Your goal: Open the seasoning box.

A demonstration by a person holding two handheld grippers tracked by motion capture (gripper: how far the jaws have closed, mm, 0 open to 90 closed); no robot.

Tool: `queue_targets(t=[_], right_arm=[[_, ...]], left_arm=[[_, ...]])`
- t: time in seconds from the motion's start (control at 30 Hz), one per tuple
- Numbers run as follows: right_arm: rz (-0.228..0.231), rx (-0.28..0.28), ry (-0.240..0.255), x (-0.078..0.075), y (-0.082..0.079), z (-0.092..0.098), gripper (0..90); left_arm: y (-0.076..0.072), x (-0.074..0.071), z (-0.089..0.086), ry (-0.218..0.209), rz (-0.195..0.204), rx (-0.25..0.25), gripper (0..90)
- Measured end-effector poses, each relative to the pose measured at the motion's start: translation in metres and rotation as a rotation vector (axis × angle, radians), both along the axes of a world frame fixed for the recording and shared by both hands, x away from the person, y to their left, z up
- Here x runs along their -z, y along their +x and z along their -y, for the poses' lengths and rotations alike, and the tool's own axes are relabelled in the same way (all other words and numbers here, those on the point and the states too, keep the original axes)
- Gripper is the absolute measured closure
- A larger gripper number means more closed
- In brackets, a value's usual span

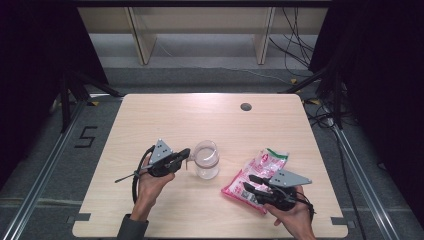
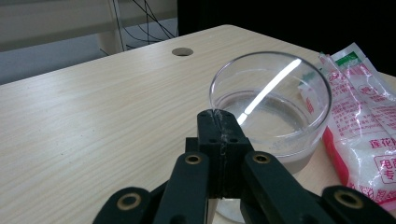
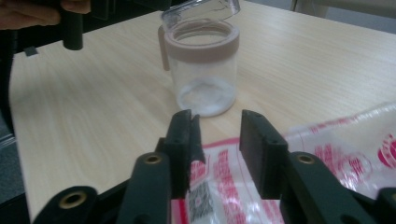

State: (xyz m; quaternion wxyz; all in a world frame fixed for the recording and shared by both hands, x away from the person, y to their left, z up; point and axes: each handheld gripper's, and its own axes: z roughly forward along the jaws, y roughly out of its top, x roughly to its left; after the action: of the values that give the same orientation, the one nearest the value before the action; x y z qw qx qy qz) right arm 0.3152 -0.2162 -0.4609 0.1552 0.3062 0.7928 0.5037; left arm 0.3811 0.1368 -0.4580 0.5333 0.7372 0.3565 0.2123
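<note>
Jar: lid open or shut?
Open: the jar's clear lid is flipped up, pinched at its rim by the left tool.

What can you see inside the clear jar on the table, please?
The clear jar holds a thin layer of white grains on its bottom, visible through the wall and the open mouth. The left gripper, shut on the rim, hides a small part of the near side.

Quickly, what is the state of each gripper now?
Left gripper: closed on the rim of the glass jar.
Right gripper: jaws open, above the sugar bag, holding nothing.
</note>
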Motion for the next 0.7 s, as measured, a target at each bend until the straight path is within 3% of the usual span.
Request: queue_targets(t=[0.03,0.1,0.13,0.17,0.2,0.23,0.27,0.3,0.33,0.37,0.4,0.5,0.7], right_arm=[[-0.015,0.012,0.005,0.0,0.002,-0.006,70.2],[-0.002,-0.015,-0.005,0.001,0.007,-0.01,72.8],[0.011,-0.024,-0.031,0.001,0.016,-0.019,78.4],[-0.021,-0.016,-0.018,0.003,0.018,-0.025,80.7],[-0.021,-0.016,-0.018,0.003,0.018,-0.025,80.7],[0.01,-0.015,-0.02,0.005,0.029,-0.031,84.9],[-0.014,-0.015,-0.011,0.005,0.031,-0.035,87.5],[0.013,-0.032,-0.028,0.006,0.036,-0.038,88.7],[0.013,-0.02,-0.036,0.005,0.038,-0.04,90.0],[0.013,-0.015,-0.021,0.004,0.041,-0.043,90.0],[0.033,-0.01,-0.02,0.004,0.044,-0.046,90.0],[0.028,-0.007,-0.027,0.001,0.051,-0.054,90.0],[0.014,-0.003,-0.069,0.0,0.062,-0.067,90.0]], left_arm=[[0.0,0.0,0.0,-0.001,0.001,0.002,89.3],[0.0,0.0,0.0,-0.001,0.005,0.004,89.3],[0.0,-0.001,0.0,0.011,0.008,0.005,89.3],[0.0,-0.001,0.0,0.015,0.011,0.008,89.3],[0.0,-0.001,0.0,0.015,0.011,0.008,89.3],[0.0,-0.001,0.0,0.009,0.007,0.007,89.3],[0.0,-0.001,0.0,0.013,0.011,0.01,89.3],[0.0,-0.001,0.0,0.013,0.011,0.01,89.3],[0.0,-0.001,0.0,0.013,0.01,0.011,89.3],[0.0,0.0,0.0,-0.003,0.003,0.007,89.3],[0.0,0.0,0.0,0.0,0.0,0.006,89.3],[0.0,0.0,0.0,0.001,0.001,0.006,89.3],[0.001,0.0,-0.001,0.007,0.006,0.01,89.3]])
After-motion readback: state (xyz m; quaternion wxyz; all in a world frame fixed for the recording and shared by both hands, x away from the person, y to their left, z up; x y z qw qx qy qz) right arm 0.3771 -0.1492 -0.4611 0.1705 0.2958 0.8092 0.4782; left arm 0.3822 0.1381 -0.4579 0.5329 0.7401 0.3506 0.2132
